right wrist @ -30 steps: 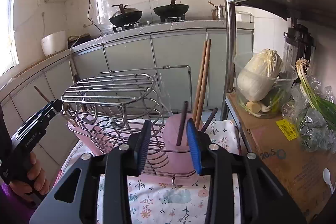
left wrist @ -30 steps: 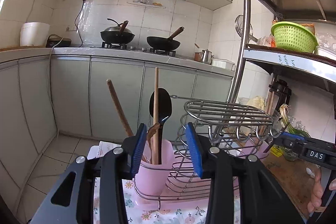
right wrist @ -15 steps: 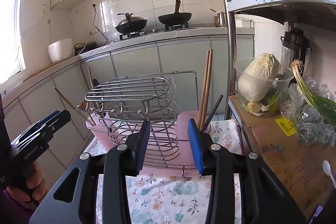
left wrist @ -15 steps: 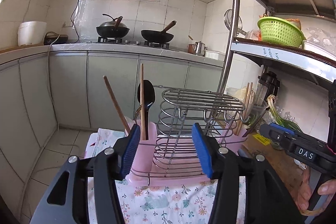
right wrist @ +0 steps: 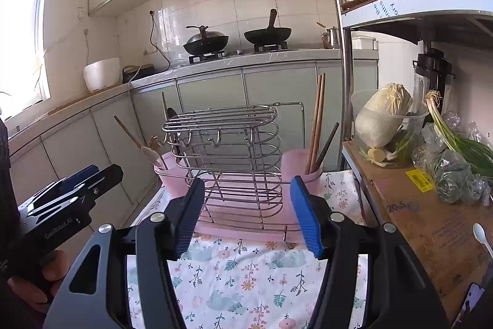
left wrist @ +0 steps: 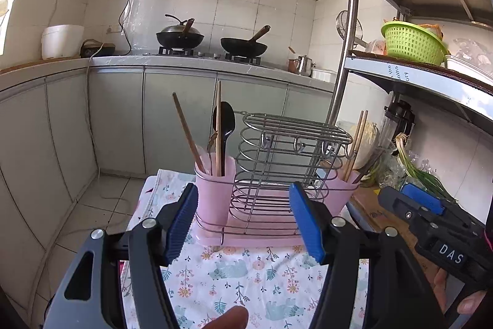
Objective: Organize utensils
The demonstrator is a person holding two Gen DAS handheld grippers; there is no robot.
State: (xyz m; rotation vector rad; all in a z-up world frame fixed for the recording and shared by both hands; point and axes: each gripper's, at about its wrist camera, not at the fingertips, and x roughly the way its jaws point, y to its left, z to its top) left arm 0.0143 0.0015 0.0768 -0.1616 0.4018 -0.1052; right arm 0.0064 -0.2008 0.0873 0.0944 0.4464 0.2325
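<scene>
A wire utensil rack [left wrist: 289, 162] [right wrist: 228, 159] on a pink tray stands on a floral cloth [left wrist: 246, 273] [right wrist: 246, 276]. Its left pink cup [left wrist: 214, 190] [right wrist: 171, 174] holds wooden sticks and a black spoon [left wrist: 224, 125]. Its right pink cup [left wrist: 340, 190] [right wrist: 300, 173] holds chopsticks [right wrist: 317, 122] and a dark utensil. My left gripper [left wrist: 245, 222] is short of the rack, jaws opening, nothing between them. My right gripper [right wrist: 246, 213] is also back from the rack, jaws opening and empty. Each gripper shows in the other's view, held by a hand.
A cardboard box [right wrist: 431, 221] with cabbage [right wrist: 382, 116], green onions and a white spoon [right wrist: 482, 236] lies right of the cloth. A metal shelf post [right wrist: 342, 51] rises behind the right cup, with a green basket [left wrist: 411, 42] on the shelf. Woks sit on the far counter.
Both grippers have drawn back from the rack and their jaws have spread wider. The utensils stay in the pink cups.
</scene>
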